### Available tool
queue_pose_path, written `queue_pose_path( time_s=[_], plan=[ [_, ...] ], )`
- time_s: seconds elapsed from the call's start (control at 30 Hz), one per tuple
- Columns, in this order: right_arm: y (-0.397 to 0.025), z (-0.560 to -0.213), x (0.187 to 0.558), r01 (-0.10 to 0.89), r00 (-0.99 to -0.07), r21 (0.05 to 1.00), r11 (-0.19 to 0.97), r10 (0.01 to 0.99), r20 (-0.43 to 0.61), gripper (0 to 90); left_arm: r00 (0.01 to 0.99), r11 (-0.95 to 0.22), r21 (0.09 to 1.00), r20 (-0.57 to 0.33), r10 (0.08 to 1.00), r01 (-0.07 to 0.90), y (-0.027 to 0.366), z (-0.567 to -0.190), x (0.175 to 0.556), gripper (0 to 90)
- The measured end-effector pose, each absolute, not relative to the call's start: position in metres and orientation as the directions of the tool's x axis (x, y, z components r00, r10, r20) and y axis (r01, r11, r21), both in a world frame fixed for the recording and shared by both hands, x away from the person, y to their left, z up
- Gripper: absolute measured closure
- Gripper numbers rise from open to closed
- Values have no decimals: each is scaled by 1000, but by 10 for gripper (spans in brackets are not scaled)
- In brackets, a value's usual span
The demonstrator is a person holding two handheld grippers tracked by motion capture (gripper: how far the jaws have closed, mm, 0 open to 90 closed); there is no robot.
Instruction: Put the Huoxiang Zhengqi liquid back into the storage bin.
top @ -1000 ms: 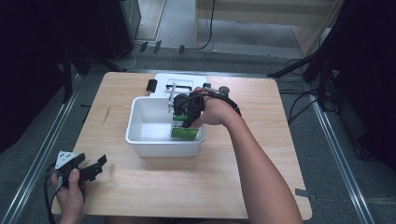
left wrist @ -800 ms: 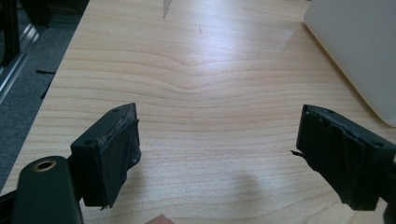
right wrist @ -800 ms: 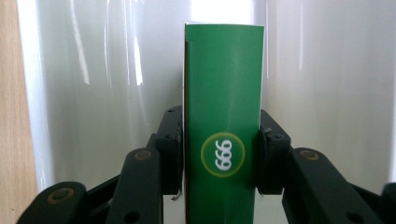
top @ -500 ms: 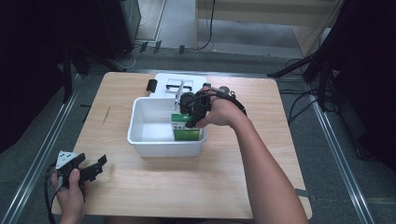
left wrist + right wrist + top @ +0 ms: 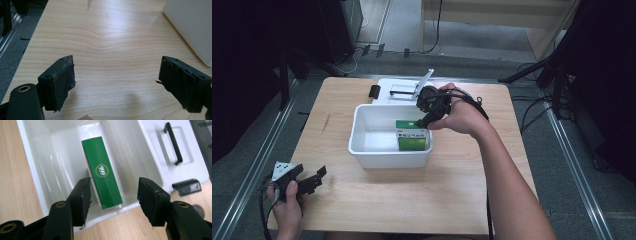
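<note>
- A green box (image 5: 103, 172) sits inside a white plastic tub (image 5: 30, 167), in the middle of the right gripper view.
- The box is long and flat, and it leans a little to one side.
- Its top face is plain dark green with a small round ring, and the ring has white marks in it that look like "666".
- One thin side of the box is white.
- In the high view the box (image 5: 412, 135) stands in the right part of the tub (image 5: 362, 135), close to the right wall, and its front has a pale label with small writing that is too small to read.
- The right gripper (image 5: 113, 195) hangs just above the box with its jaws wide open, one on each side, and they hold nothing.
- In the high view the right gripper (image 5: 428, 111) is at the upper right edge of the tub.
- A white lid (image 5: 180, 157) with a black handle lies past the tub, at the upper right of the right gripper view.
- The left gripper (image 5: 307, 181) is at the lower left of the high view, over the wooden tabletop (image 5: 412, 200).
- Its jaws are wide open too, with bare wood between them.
</note>
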State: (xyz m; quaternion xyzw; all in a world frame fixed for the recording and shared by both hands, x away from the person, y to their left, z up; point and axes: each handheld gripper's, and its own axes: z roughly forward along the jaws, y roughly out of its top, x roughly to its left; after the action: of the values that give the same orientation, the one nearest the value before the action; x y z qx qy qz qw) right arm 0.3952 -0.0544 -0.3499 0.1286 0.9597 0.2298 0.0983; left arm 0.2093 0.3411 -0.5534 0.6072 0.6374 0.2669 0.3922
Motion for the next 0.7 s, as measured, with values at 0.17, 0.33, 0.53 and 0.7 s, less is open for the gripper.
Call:
queue_pose_path(
  time_s=[0.17,0.33,0.53,0.7],
  plan=[
    [-69,-348,387,245,-933,496,833,342,-114,416,44,119,817,-173,984,564,341,-553,209,145],
    [-86,-349,379,303,-904,520,798,414,-108,335,43,119,818,-173,984,563,341,-553,209,145],
    [-109,-352,373,461,-789,558,690,607,-100,127,41,118,820,-171,984,560,340,-553,209,145],
    [-134,-358,367,561,-692,608,562,721,-29,0,39,120,820,-170,985,560,341,-553,209,145]
  ],
)
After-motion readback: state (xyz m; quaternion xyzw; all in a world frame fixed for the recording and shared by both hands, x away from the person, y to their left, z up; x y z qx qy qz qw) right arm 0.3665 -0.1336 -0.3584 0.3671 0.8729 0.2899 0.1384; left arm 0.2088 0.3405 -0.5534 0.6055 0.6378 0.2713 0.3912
